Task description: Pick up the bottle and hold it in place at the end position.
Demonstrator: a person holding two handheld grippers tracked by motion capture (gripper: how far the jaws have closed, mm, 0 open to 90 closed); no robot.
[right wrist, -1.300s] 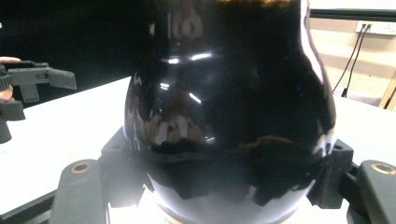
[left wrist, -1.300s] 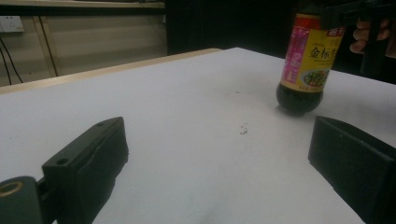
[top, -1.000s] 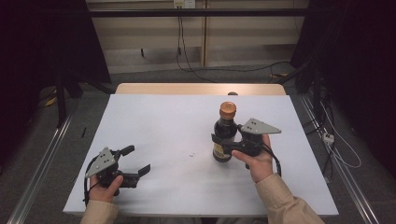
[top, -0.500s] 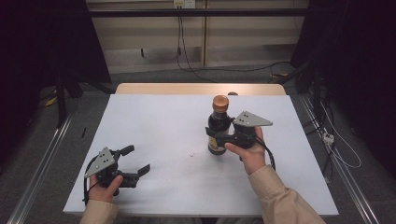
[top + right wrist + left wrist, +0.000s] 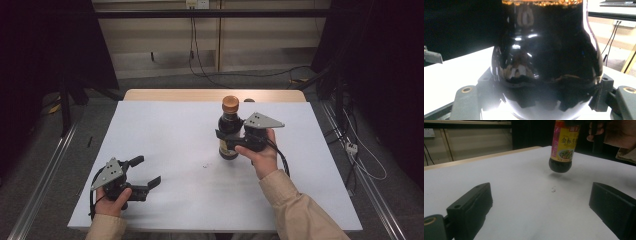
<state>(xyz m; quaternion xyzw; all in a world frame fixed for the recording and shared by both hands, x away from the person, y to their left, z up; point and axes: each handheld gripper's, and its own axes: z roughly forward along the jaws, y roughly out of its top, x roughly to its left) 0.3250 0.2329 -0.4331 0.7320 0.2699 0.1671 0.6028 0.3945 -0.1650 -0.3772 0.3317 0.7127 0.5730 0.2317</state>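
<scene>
A dark sauce bottle with an orange cap and a yellow and pink label stands upright in my right gripper, right of the middle of the white table. The jaws are shut on its lower body. In the left gripper view the bottle hangs just above the table, with its shadow under it. Up close in the right gripper view, the bottle sits between the two jaws of the right gripper. My left gripper rests at the front left, open, with nothing between its jaws.
A small dark speck lies on the table between the two grippers. A wooden edge runs along the table's far side. Cables trail on the floor at the right, and metal rails run along both sides.
My right gripper has carried the bottle a little to the left and away from the person. The left gripper has stayed where it was.
</scene>
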